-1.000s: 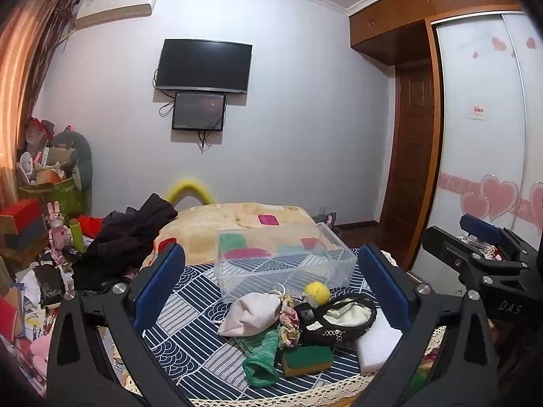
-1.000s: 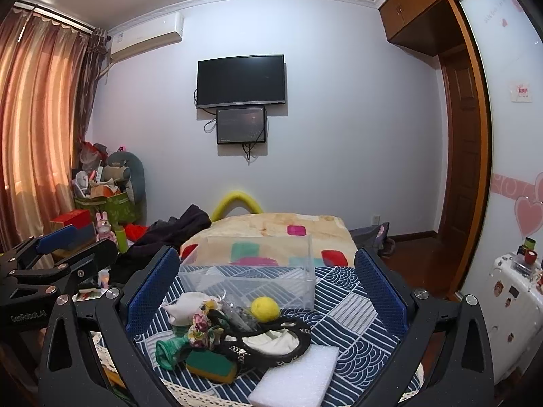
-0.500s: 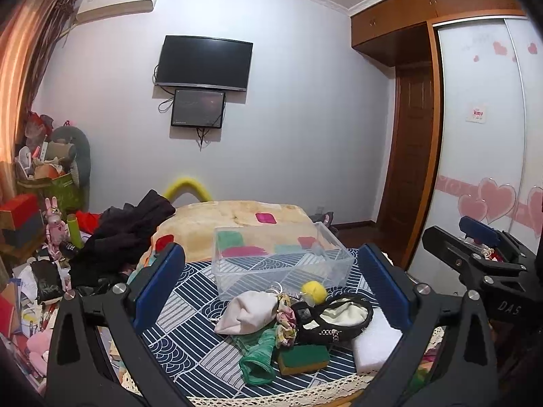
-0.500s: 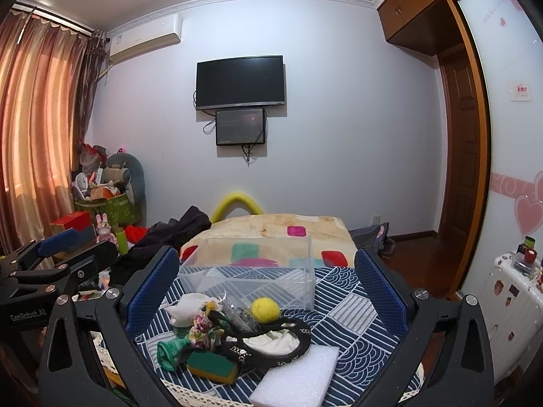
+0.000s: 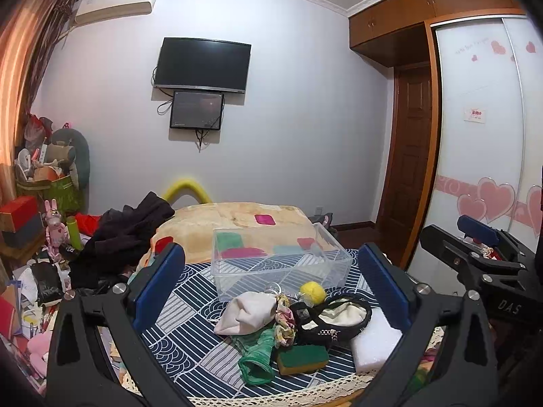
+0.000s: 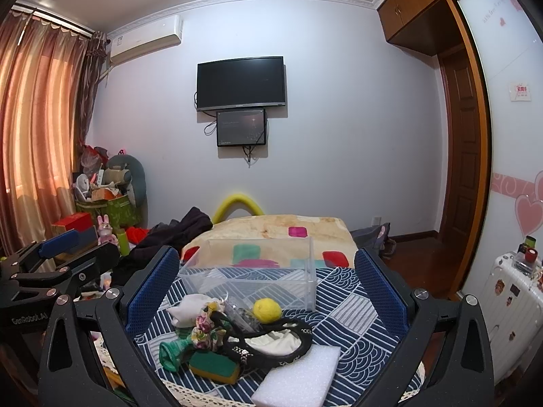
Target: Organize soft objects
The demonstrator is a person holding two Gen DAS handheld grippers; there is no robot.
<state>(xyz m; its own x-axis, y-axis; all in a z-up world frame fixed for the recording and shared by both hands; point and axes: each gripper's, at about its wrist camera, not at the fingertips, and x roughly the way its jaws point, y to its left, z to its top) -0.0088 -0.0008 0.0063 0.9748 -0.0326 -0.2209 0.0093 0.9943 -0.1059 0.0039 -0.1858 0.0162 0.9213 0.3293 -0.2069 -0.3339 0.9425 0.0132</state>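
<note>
A pile of soft things lies on a blue patterned cloth [image 5: 190, 308]: a white pouch [image 5: 246, 312], a yellow ball [image 5: 313, 291], a green sock [image 5: 256, 359], a green sponge [image 5: 302, 359], a floral scrunchie [image 5: 283, 315], a black-rimmed hat [image 5: 334, 318] and a white foam block [image 5: 375, 342]. An empty clear box [image 5: 278, 261] stands behind them. My left gripper [image 5: 271, 288] is open and empty, held back from the pile. My right gripper [image 6: 268, 291] is open and empty too. In the right wrist view I see the ball [image 6: 267, 309], foam block [image 6: 298, 380] and box [image 6: 251, 274].
A bed with a beige blanket [image 5: 237, 217] lies beyond the box, with dark clothes [image 5: 125, 234] on its left. Clutter and boxes [image 5: 30, 237] fill the left floor. A white suitcase [image 6: 509, 305] stands at the right, near a wardrobe door [image 5: 485, 135].
The left wrist view has shifted slightly, so the pile sits a little higher in the frame. Both grippers stay open. Nothing on the cloth has moved.
</note>
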